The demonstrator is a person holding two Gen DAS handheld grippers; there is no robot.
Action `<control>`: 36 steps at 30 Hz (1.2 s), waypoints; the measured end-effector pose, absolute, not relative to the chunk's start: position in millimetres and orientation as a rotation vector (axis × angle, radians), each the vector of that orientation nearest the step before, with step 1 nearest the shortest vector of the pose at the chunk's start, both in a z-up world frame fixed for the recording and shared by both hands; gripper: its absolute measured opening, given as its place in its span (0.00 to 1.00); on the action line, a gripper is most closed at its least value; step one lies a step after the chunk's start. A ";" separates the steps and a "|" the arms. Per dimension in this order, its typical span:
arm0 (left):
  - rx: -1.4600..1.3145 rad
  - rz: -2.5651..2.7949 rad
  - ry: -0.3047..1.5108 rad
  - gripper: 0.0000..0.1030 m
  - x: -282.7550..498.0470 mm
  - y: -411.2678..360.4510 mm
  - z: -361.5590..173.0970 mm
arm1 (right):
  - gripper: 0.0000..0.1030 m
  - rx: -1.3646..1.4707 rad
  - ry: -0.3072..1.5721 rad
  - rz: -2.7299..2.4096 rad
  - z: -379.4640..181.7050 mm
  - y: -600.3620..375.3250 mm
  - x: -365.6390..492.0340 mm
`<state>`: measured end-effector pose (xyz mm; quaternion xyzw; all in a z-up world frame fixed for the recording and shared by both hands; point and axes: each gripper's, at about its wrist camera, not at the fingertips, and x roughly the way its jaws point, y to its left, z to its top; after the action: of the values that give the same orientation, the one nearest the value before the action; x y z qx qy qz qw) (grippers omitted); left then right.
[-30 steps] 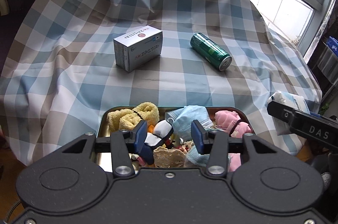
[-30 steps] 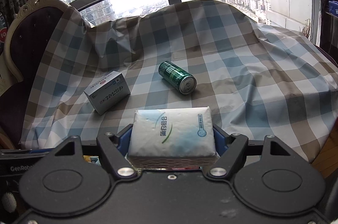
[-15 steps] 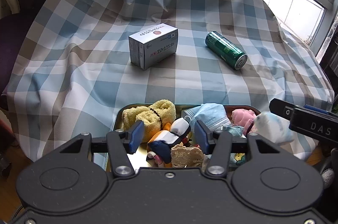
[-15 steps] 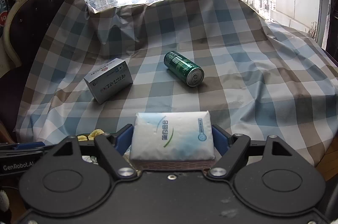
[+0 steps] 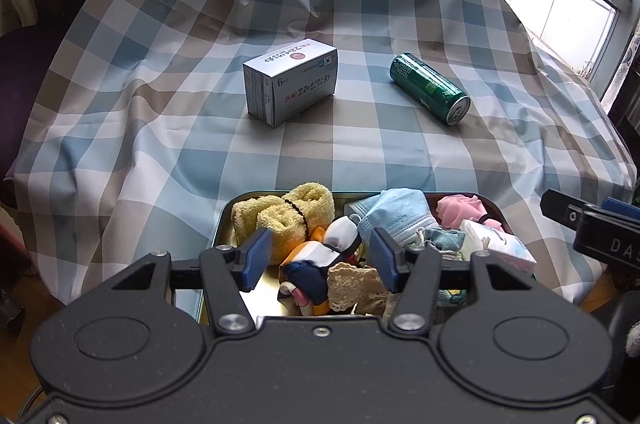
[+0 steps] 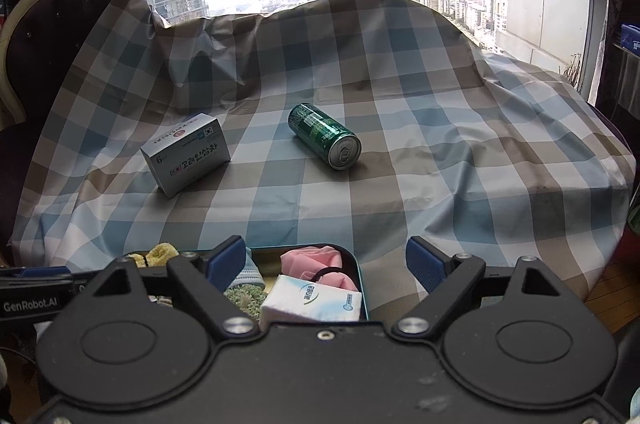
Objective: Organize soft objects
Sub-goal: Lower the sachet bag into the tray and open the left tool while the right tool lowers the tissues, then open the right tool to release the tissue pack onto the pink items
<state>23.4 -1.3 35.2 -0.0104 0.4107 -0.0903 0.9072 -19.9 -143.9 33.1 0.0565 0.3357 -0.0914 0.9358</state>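
Note:
A metal tray point(image 5: 223, 224) at the near edge of the checked cloth holds a yellow towel roll point(image 5: 280, 218), a blue face mask point(image 5: 396, 216), a pink cloth point(image 5: 460, 207), a lace doily point(image 5: 352, 282) and a navy, white and orange plush toy point(image 5: 316, 260). A white and blue tissue pack point(image 6: 316, 300) lies at the tray's right end, free of my right gripper point(image 6: 326, 260), which hangs open above it. My left gripper point(image 5: 320, 258) hovers over the plush toy. Its jaws are opening, and the pads stand clear of the toy.
A white printed box point(image 5: 290, 81) and a green drink can point(image 5: 430, 87) on its side rest mid-cloth, beyond the tray. A dark padded chair point(image 6: 48, 35) stands at the left. Windows run behind. The cloth drops off at the right edge.
The right gripper's jaws spread and the tissue pack dropped from them into the tray's right end. The left gripper's jaws parted, away from the plush toy.

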 end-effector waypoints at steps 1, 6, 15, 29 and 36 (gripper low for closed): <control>-0.018 -0.185 0.846 0.54 23.1 -1.7 34.9 | 0.85 0.109 0.689 -0.192 32.8 -144.1 -21.0; -0.001 -0.183 0.848 0.54 20.6 -2.5 33.1 | 0.85 0.110 0.713 -0.201 29.0 -147.4 -25.0; 0.011 -0.178 0.861 0.57 16.3 -3.0 31.5 | 0.85 0.115 0.744 -0.213 22.4 -150.2 -32.6; 0.020 -0.134 0.839 0.67 9.2 1.4 35.0 | 0.85 0.117 0.761 -0.213 18.0 -148.2 -43.5; 0.038 -0.127 0.820 0.68 4.6 0.2 39.8 | 0.85 0.120 0.763 -0.212 17.5 -149.1 -47.1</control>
<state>4.6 0.2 39.8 0.0185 0.3983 -0.0617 0.9150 -47.1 -149.1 17.5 0.0583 0.3712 -0.1030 0.9210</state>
